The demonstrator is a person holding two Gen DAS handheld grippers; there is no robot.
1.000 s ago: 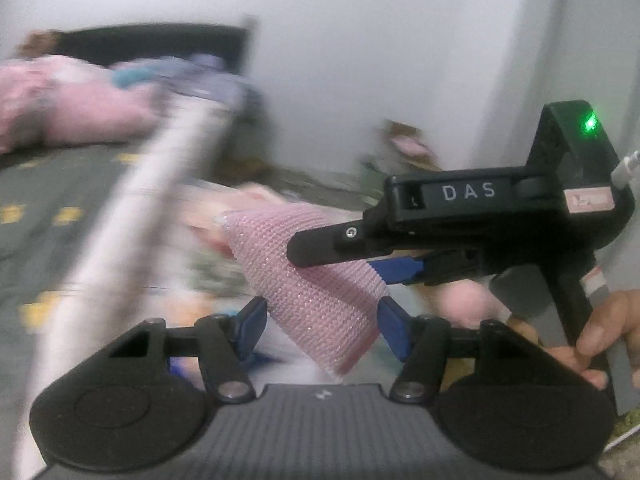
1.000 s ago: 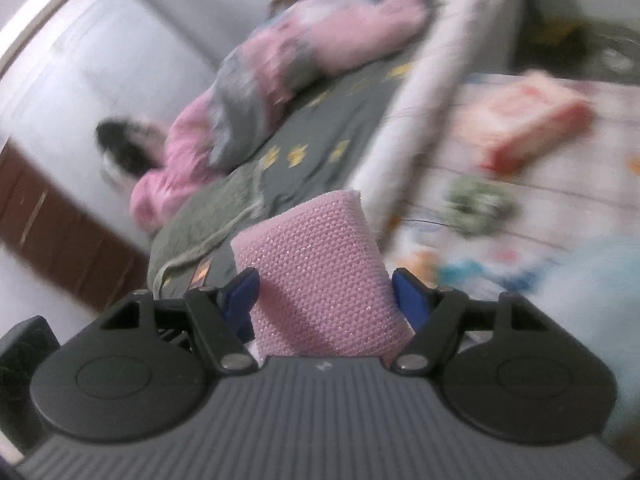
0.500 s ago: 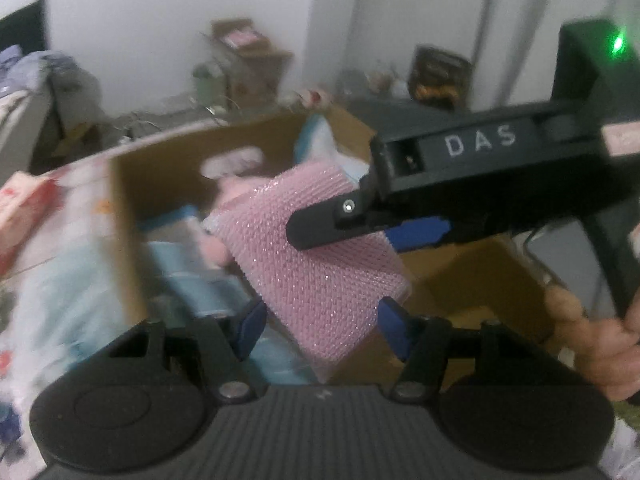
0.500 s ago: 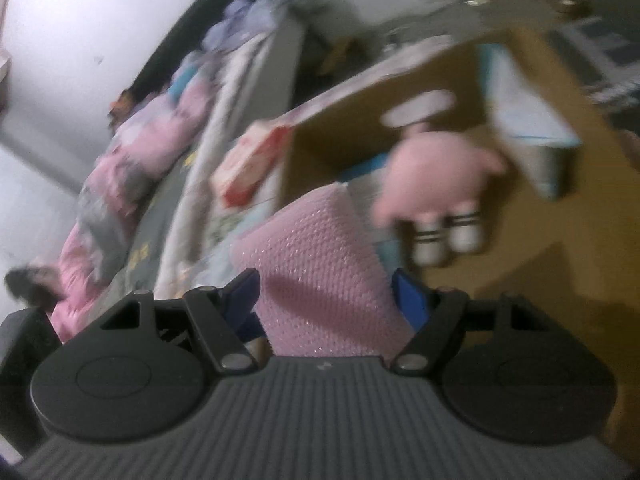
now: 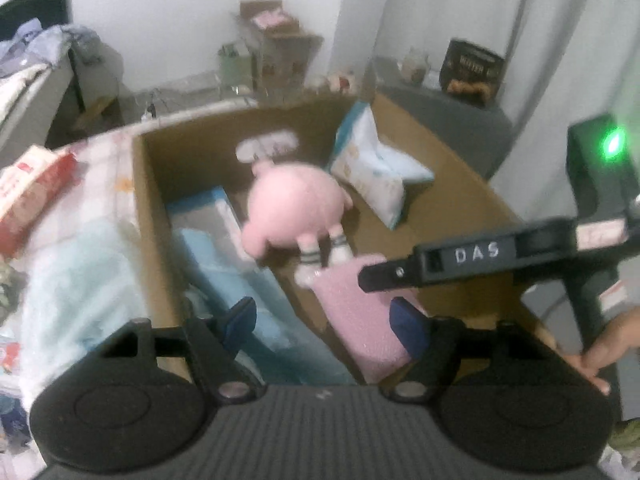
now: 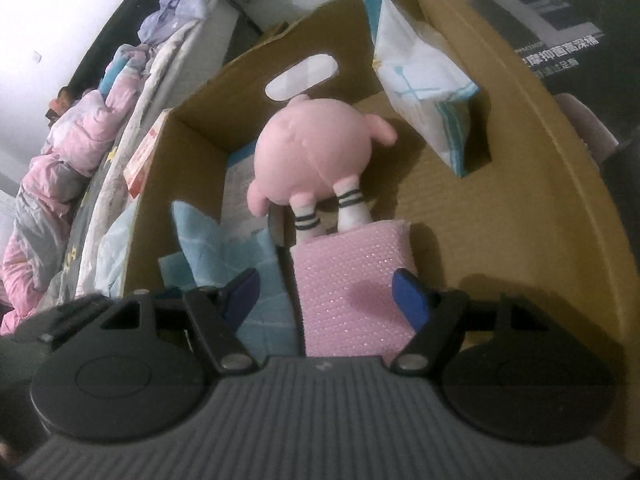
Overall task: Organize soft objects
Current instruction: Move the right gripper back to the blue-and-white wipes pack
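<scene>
Left wrist view: the left gripper (image 5: 322, 312) hangs over the open box (image 5: 152, 220), pointing steeply down into it. Its jaws have just been opening and now stand wide. The sponge (image 5: 360, 320) is between them but not gripped: it lies against the right pad, while the left pad stands well clear with a blue pack (image 5: 248, 300) showing in the gap. The sponge is inside the box, its far edge touching the feet of the plush (image 5: 296, 204). Whether it already rests on the box floor cannot be told from here.

Right wrist view: the right gripper (image 6: 326, 292) is also spread wide. The sponge overlaps its right pad, and its left pad is apart from the sponge, so this gripper does not appear to clamp it either. A tissue pack (image 6: 424, 80) leans in the far corner, well away.

The step in hand looks like dropping the sponge off in the box. To do it well, both grippers should probably lift straight up and out, jaws kept wide, so that neither right-hand pad drags the sponge along or tips it onto the plush. The bare cardboard to the right of the sponge leaves room; a sideways pull toward the blue pack would likely snag.
</scene>
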